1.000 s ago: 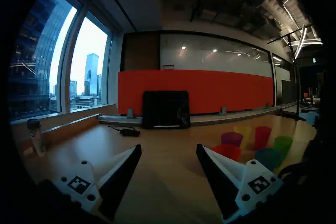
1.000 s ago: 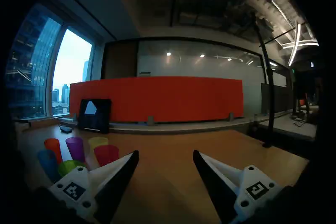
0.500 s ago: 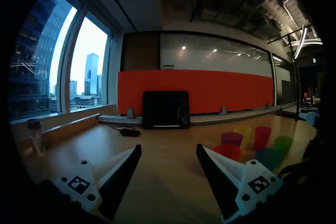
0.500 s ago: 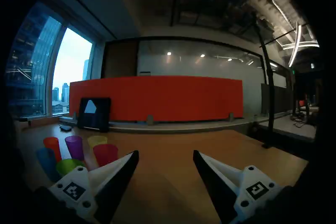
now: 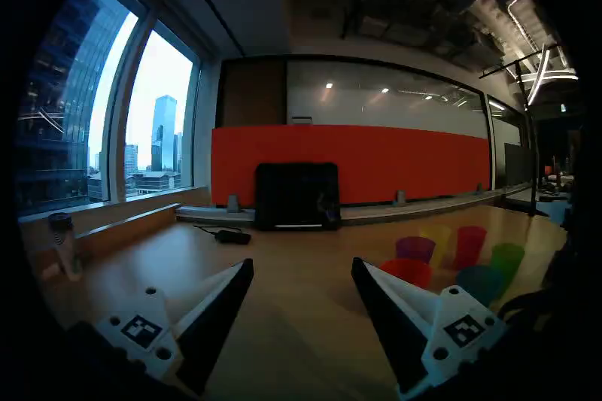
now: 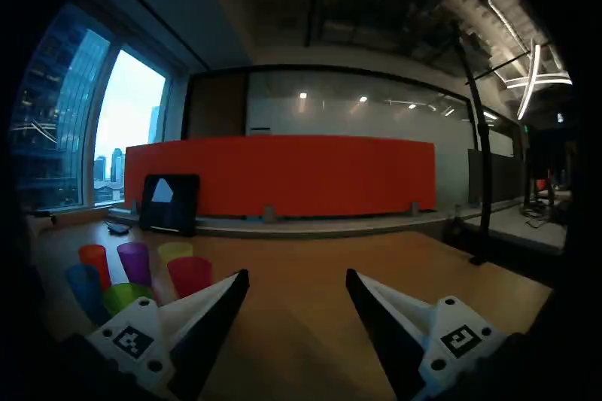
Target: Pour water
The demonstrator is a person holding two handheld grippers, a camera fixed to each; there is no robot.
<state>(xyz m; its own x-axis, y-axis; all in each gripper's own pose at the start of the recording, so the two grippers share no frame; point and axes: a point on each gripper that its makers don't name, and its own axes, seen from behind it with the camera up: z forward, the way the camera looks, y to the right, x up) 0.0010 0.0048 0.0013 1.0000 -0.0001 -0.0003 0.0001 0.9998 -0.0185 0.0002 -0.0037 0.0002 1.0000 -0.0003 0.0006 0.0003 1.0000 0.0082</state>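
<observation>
Cups [image 5: 438,244] on the table [image 5: 301,247] stand right of the left gripper [image 5: 302,261], left of the right gripper [image 6: 297,273], both jaws wide open.

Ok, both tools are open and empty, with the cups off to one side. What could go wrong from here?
1. The purple cup, pink cup and green cup stand tightly clustered, so closing on one may tip a neighbour.
2. The red cup sits partly behind a finger of the left tool, so it could get bumped unseen.
3. It is too dim to tell which cup holds water.
</observation>
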